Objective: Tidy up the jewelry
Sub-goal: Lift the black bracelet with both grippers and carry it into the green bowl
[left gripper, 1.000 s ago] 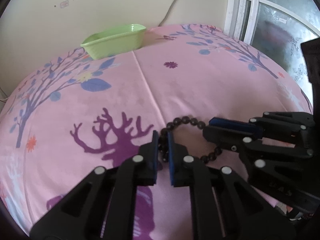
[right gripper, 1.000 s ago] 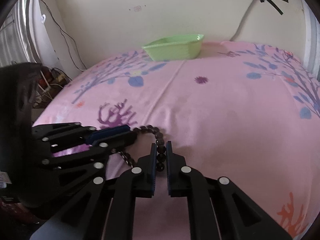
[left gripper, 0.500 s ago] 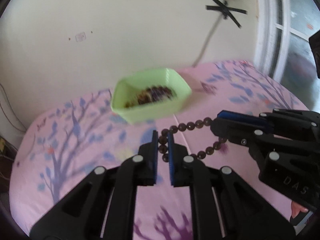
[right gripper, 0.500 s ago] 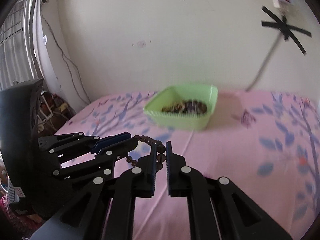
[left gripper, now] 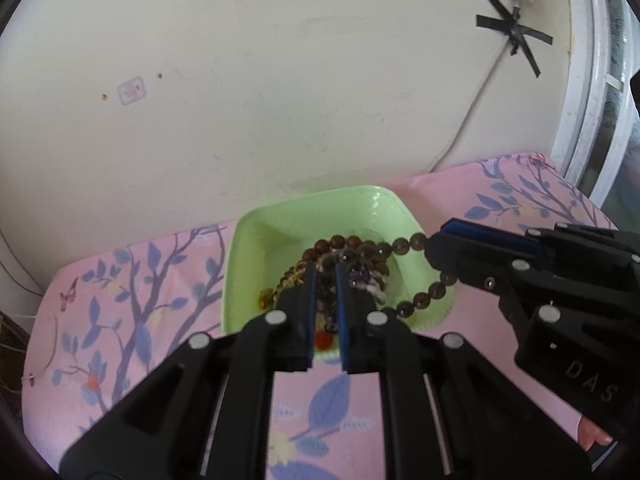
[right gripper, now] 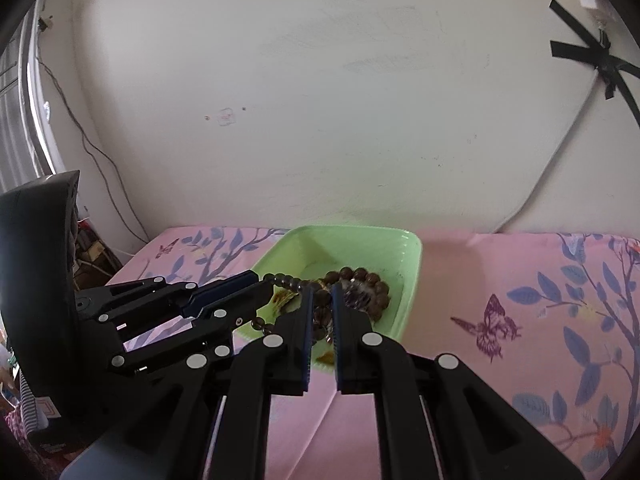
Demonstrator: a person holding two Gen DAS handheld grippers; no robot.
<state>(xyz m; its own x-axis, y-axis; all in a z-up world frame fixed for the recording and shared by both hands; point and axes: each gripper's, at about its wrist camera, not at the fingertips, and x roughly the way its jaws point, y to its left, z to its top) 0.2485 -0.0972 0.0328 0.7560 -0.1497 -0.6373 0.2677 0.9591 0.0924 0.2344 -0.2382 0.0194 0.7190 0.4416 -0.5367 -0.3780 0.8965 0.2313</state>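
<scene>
A dark brown bead bracelet (left gripper: pixel 404 245) hangs stretched between both grippers over the green tray (left gripper: pixel 280 232). My left gripper (left gripper: pixel 323 276) is shut on one side of the bracelet. My right gripper (right gripper: pixel 320 300) is shut on the other side; it shows in the left wrist view (left gripper: pixel 436 248) to the right. The bracelet also shows in the right wrist view (right gripper: pixel 286 280), above the green tray (right gripper: pixel 404 272). Other beaded jewelry (left gripper: pixel 368 276) lies in the tray, partly hidden by the fingers.
The tray stands at the far edge of a pink flower-print cloth (left gripper: pixel 520 192), against a cream wall (left gripper: pixel 280 100). A cable taped with black strips (left gripper: pixel 512 36) runs down the wall. A window frame (left gripper: pixel 592 80) is at the right.
Both grippers lifted the bracelet off the cloth and carried it forward; it now hangs over the green tray, which has come much closer in both views.
</scene>
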